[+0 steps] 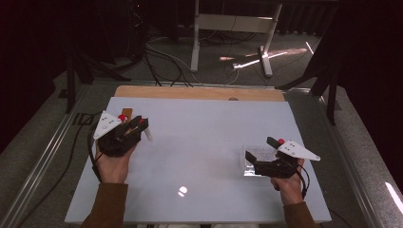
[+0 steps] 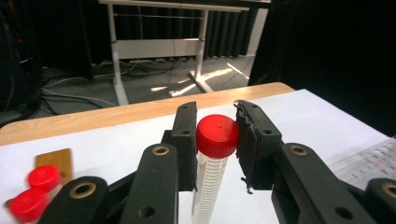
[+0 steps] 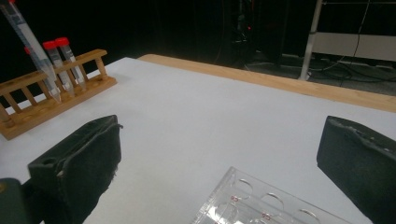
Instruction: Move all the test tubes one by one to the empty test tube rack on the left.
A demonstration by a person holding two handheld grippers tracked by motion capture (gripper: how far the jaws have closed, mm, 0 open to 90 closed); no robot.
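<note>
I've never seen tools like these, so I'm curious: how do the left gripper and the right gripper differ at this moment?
The left gripper is shut on a red-capped tube; the right gripper stands open with nothing between its jaws. The left gripper is near the wooden rack, while the right gripper hovers at the clear plastic tray across the table. Both have black padded jaws and are held by hand.

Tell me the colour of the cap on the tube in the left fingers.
Red; the cap shows best in the left gripper view.
</note>
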